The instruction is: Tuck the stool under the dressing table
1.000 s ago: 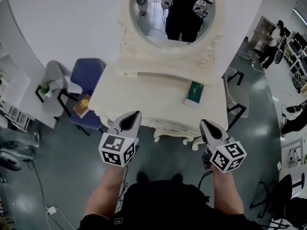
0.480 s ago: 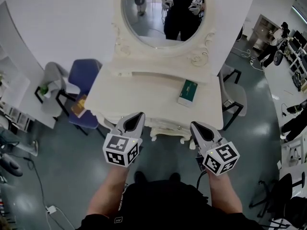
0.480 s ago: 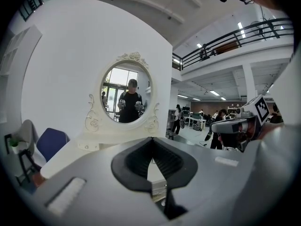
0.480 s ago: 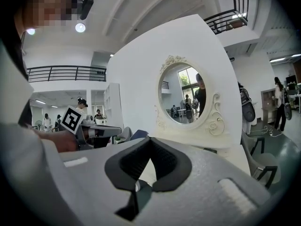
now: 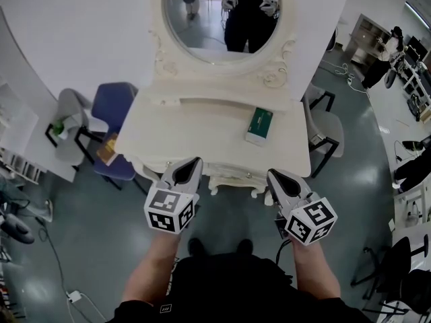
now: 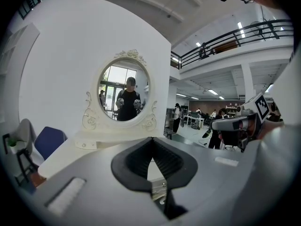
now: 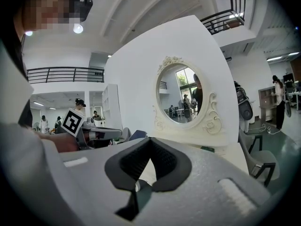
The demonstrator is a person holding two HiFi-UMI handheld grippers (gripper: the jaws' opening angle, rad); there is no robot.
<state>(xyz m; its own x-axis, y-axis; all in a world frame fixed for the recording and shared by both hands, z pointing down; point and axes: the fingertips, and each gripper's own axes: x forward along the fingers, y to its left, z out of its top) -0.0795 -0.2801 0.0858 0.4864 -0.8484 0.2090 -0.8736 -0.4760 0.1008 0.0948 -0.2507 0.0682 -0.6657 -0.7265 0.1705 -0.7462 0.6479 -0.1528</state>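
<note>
1. The left gripper (image 5: 191, 163) is being held low in front of the dressing table (image 5: 195, 130), with its tip just at the table's front edge.
2. Its jaws are being pressed together tip to tip, and nothing is being gripped between the black pads (image 6: 136, 161).
3. The right gripper (image 5: 273, 175) is being held level with the left one, near the right part of the same front edge. The two are being carried well apart.
4. The right jaws are likewise being clenched on nothing, as is being shown in the right gripper view.
5. The dressing table is being viewed from above. Its oval mirror (image 5: 219, 15) is being shown at the back, and a green box (image 5: 259, 124) is being borne on the right part of the top.
6. The stool cannot be made out for certain. A cream carved piece (image 5: 232, 179) is being shown just under the table's front edge, between the two grippers, but it cannot be told whether it belongs to the stool or to the table.
7. The table is being flanked by a blue chair (image 5: 114, 106) on the left and a grey chair (image 5: 328, 132) on the right.
</note>
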